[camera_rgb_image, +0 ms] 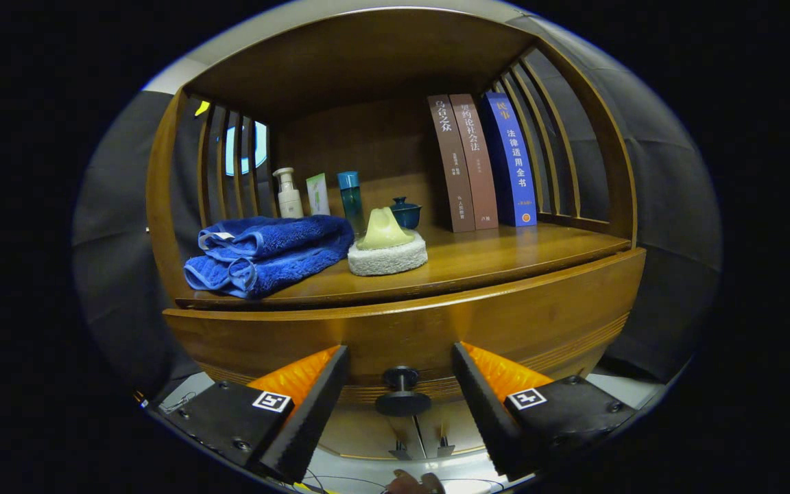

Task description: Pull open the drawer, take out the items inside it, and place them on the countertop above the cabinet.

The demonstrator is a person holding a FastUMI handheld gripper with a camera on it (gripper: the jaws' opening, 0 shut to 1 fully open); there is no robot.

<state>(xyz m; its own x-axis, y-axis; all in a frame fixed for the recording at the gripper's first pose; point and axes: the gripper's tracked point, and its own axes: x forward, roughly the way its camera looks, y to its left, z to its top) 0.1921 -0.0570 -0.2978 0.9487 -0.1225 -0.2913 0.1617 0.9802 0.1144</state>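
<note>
Gripper (pixel 400 384): faced the cabinet front level, fingers spread wide, one to each side of the knob and clear of it; released, gripping nothing.
Fingers (pixel 313 405): each carried a small square black-and-white marker on its block.
Knob (pixel 402 392): dark, round, on the drawer front, between the fingertips, touching neither.
Drawer (pixel 436 329): closed, its wooden front just under the countertop's front edge; contents hidden.
Countertop (pixel 505 254): wooden shelf surface over the drawer, slatted sides left and right, roof above.
Towel (pixel 268 252): blue, folded, at the front left corner of the countertop.
Sponge (pixel 387 257): pale round pad near the front edge, just right of the towel, with a yellow-green lump (pixel 382 232) on top.
Cup (pixel 406 213): dark lidded cup behind the sponge.
Bottles: pump bottle (pixel 289 194), pale tube (pixel 317 193) and teal bottle (pixel 351 197) along the back, behind the towel; labels too small to read.
Books (pixel 481 161): three upright at the back right corner, leaning slightly, two brown and one blue.
Writing: Chinese titles ran down the spines; the blue one read 法律适用全书, a brown one 乌合之众.
</note>
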